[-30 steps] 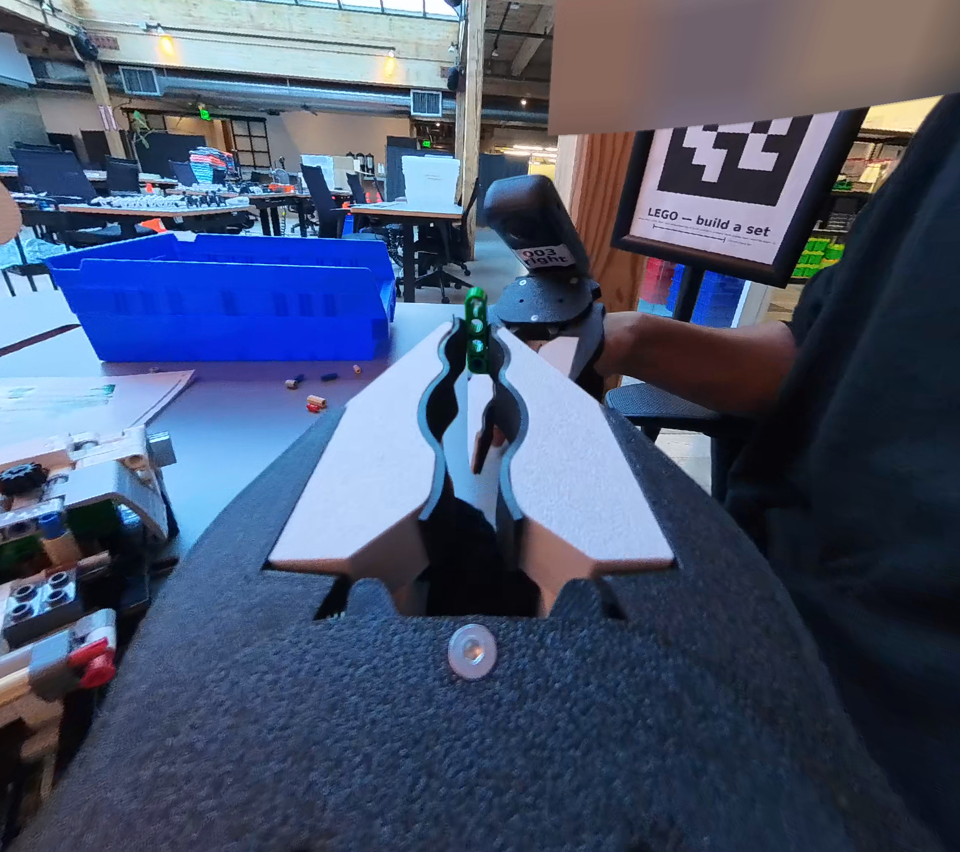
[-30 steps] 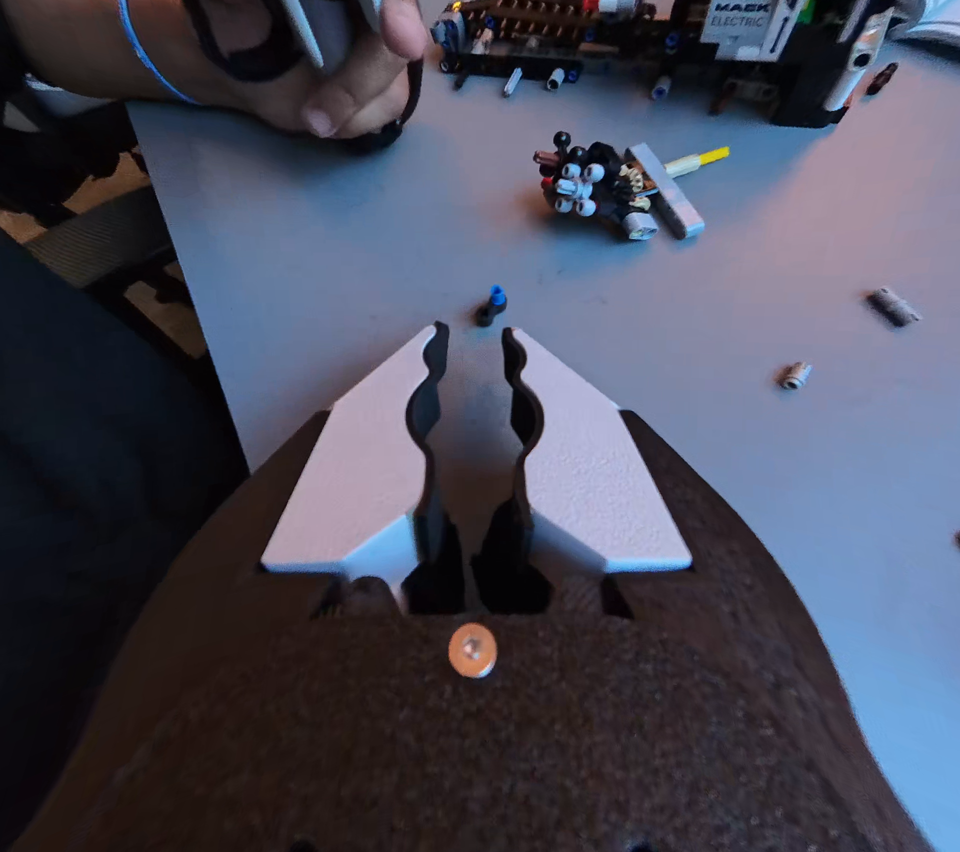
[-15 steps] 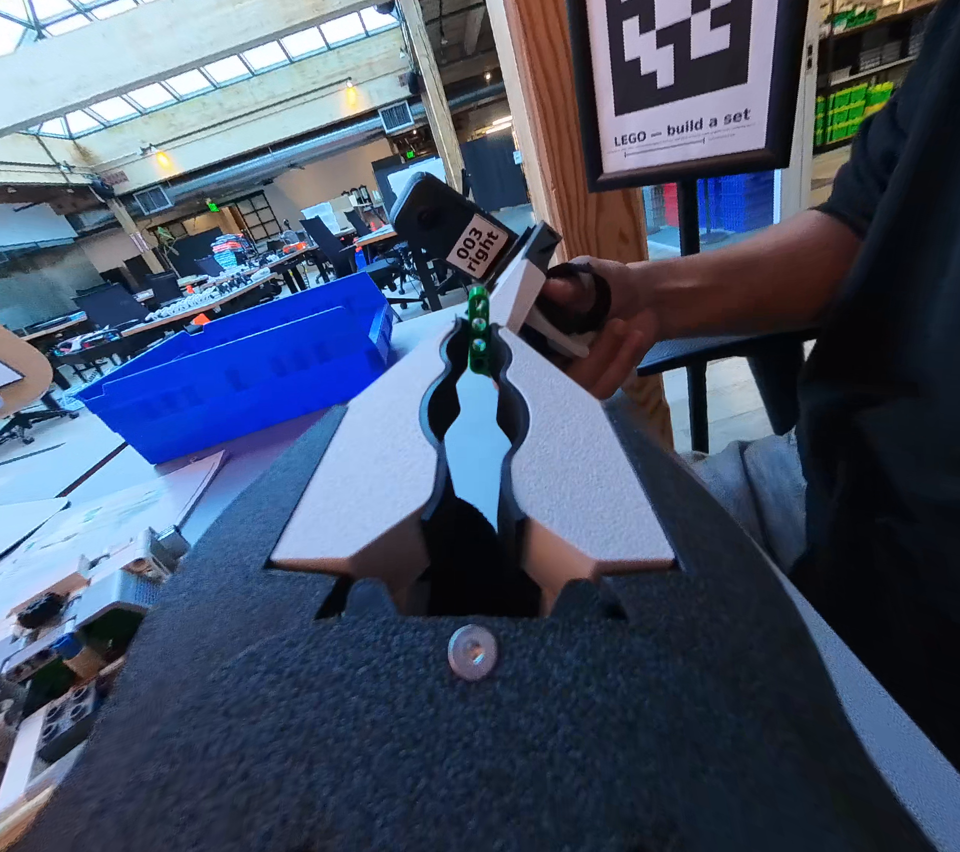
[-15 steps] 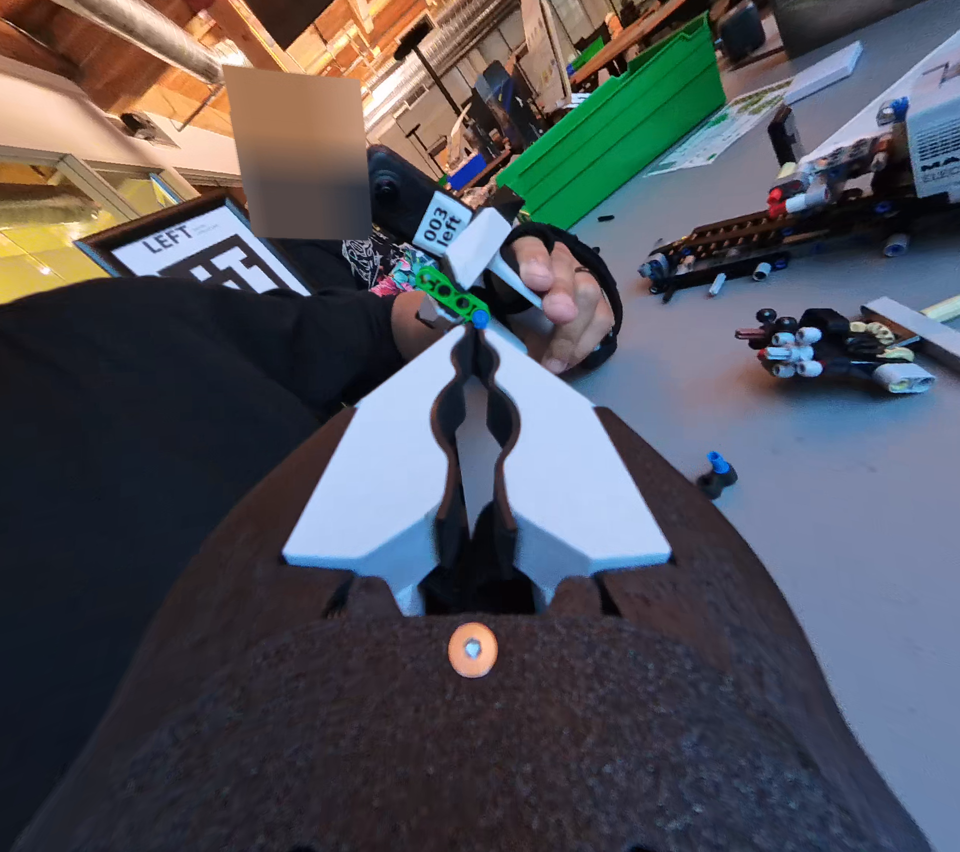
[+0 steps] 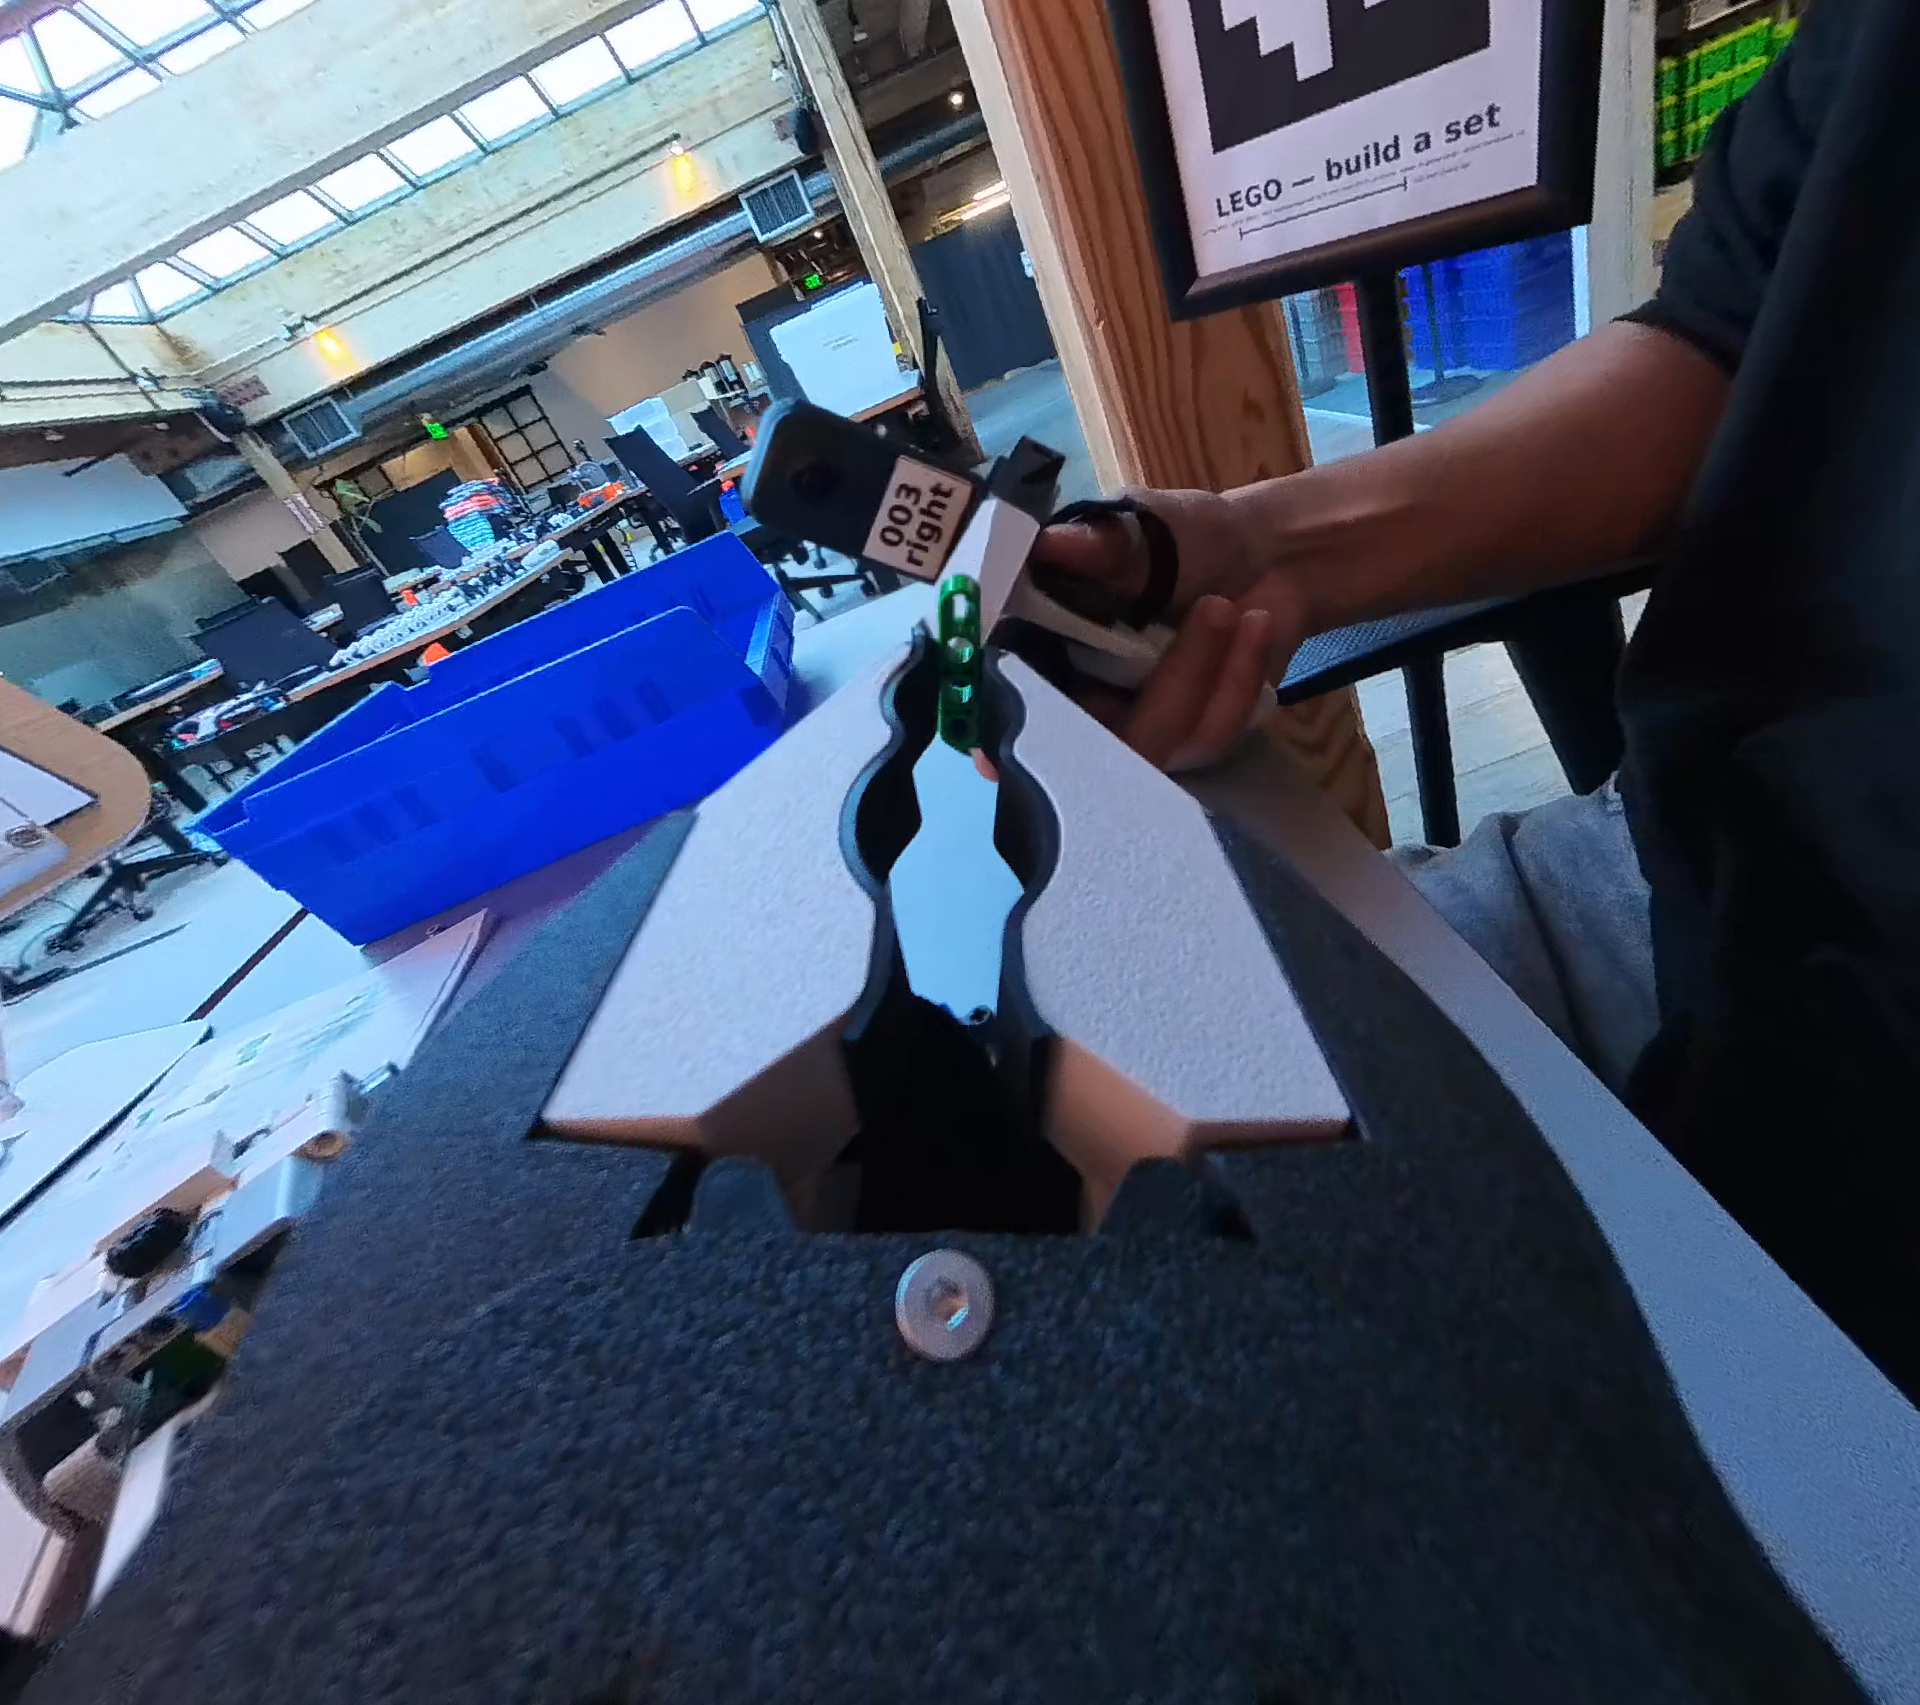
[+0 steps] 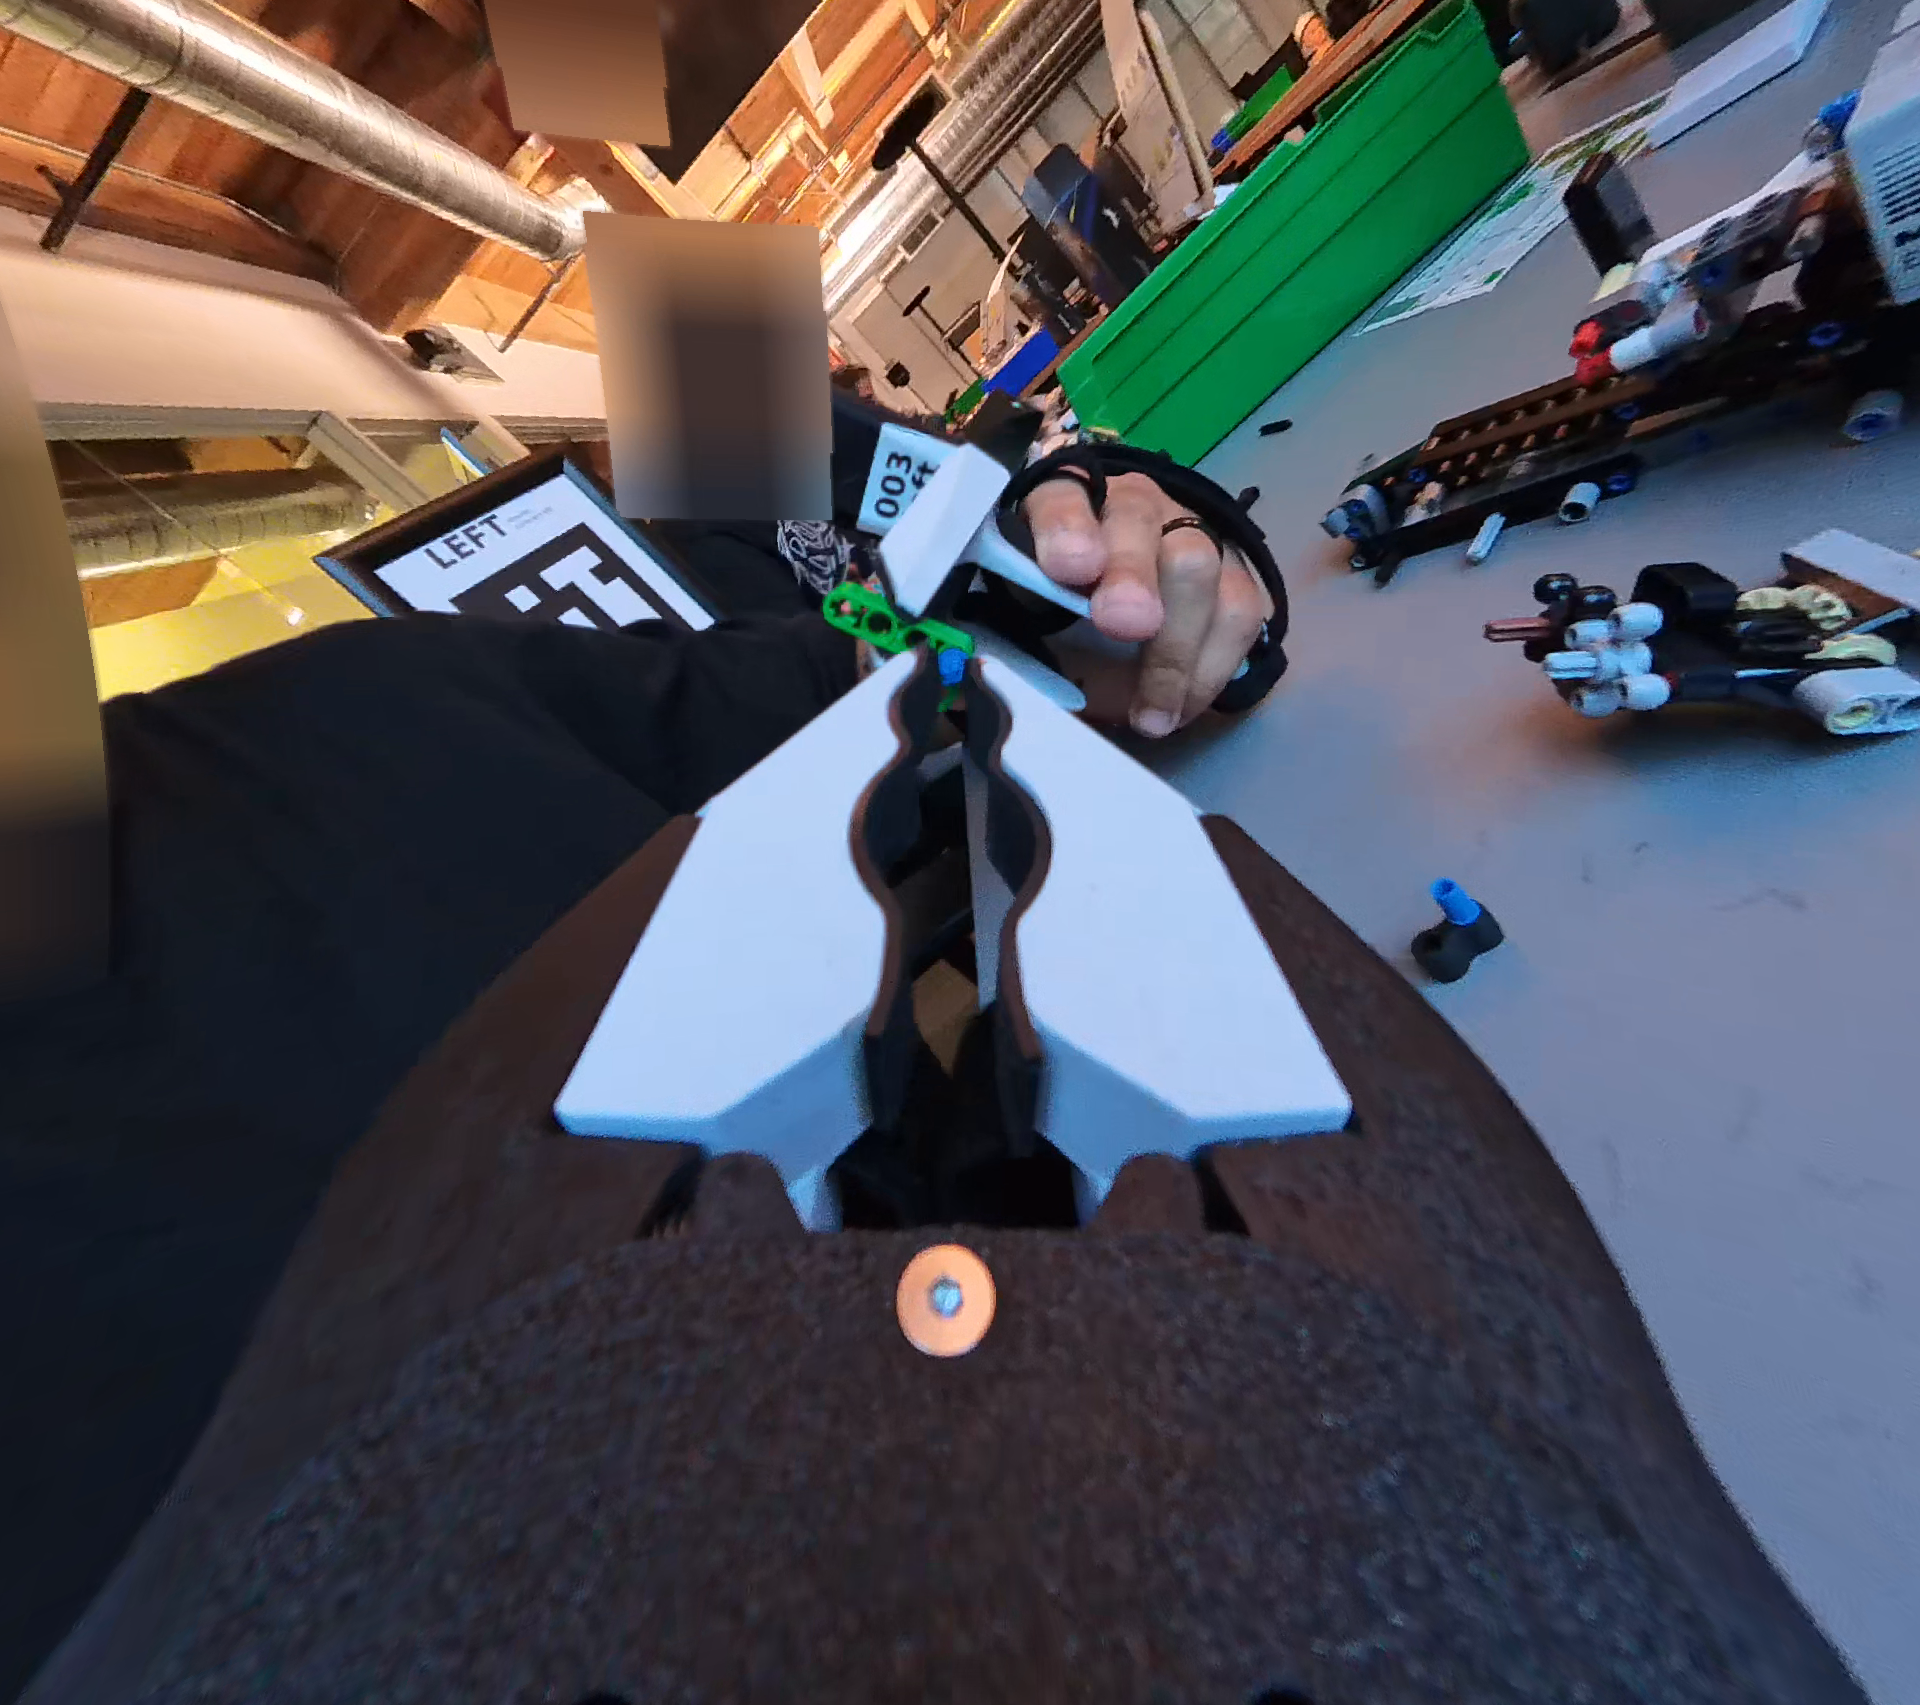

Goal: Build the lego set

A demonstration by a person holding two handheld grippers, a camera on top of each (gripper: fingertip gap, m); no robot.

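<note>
While we hold both grippers up over the grey table (image 6: 1558, 824), they meet tip to tip.

Going from left to right in our right wrist view, a dark sleeve (image 6: 364, 772) fills the left side. Next comes our left gripper (image 5: 958, 676), pinched tight on a green lego beam (image 5: 958, 663). Our right gripper (image 6: 948, 668) is nearly closed on a small blue pin (image 6: 949, 666) that touches the beam's end. Farther right a black piece with a blue pin (image 6: 1455, 933) lies alone. A black and white lego clump (image 6: 1704, 647) sits near the long lego truck frame (image 6: 1558, 450). Behind stands a green bin (image 6: 1299, 294). Our left wrist view shows a blue bin (image 5: 499, 762).
</note>
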